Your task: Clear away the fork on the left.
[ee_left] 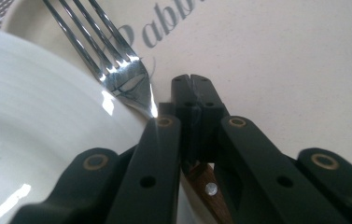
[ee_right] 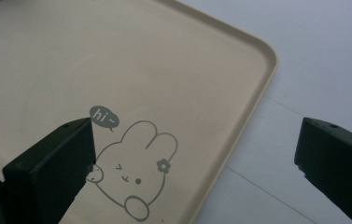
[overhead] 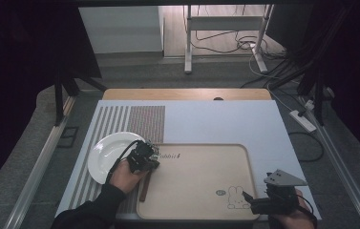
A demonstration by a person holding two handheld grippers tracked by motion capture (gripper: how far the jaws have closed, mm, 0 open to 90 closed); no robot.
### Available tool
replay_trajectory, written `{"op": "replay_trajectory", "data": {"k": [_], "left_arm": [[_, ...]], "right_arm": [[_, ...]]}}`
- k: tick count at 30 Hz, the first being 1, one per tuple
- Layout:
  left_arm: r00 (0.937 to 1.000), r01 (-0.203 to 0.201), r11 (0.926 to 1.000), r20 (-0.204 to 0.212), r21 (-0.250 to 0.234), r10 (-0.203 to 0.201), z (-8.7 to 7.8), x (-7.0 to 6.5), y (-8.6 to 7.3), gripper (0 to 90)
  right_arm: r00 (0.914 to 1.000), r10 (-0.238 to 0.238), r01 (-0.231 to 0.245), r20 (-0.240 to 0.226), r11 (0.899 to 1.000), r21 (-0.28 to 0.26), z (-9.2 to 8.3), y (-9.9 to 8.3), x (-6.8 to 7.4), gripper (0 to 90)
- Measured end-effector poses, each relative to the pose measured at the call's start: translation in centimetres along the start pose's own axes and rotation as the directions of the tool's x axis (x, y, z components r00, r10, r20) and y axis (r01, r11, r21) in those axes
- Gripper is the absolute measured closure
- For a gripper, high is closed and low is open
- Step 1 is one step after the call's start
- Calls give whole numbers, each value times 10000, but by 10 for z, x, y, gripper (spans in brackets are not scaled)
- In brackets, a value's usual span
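Observation:
A fork with a wooden handle [overhead: 144,187] lies across the left edge of the beige tray [overhead: 201,191], next to a white plate [overhead: 108,152]. My left gripper [overhead: 150,153] is shut on the fork near its neck. In the left gripper view the tines [ee_left: 113,51] reach out over the plate rim [ee_left: 38,107], and the riveted handle [ee_left: 209,189] shows beneath the closed left gripper [ee_left: 193,83]. My right gripper [overhead: 250,199] stands open at the tray's near right corner. Its wide-apart jaws frame a rabbit drawing [ee_right: 134,175], with the right gripper [ee_right: 194,163] holding nothing.
Tray and plate rest on a white mat [overhead: 225,121] with a striped and patterned placemat [overhead: 134,119] at its left. A wooden table edge [overhead: 187,93] lies beyond. Cables and a power strip [overhead: 303,120] lie on the floor to the right.

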State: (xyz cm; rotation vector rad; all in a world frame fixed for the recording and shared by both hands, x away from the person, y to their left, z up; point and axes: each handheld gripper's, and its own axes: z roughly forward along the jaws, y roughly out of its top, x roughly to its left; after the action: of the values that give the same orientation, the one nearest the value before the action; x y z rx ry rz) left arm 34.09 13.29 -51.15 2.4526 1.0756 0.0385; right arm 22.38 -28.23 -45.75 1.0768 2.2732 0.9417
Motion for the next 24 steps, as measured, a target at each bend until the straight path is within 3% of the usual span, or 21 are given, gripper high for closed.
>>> {"op": "replay_trajectory", "data": {"k": [10,24], "left_arm": [[9999,-138,9999,-42,-79,137,0,-1,-1,878],[9991,-306,9958,261,-858,329,-13,-4,-2,769]], "right_arm": [[10000,-17,17,-8,10000,-20,0,0,0,0],[10000,-23,23,-5,10000,-5,0,0,0,0]]}}
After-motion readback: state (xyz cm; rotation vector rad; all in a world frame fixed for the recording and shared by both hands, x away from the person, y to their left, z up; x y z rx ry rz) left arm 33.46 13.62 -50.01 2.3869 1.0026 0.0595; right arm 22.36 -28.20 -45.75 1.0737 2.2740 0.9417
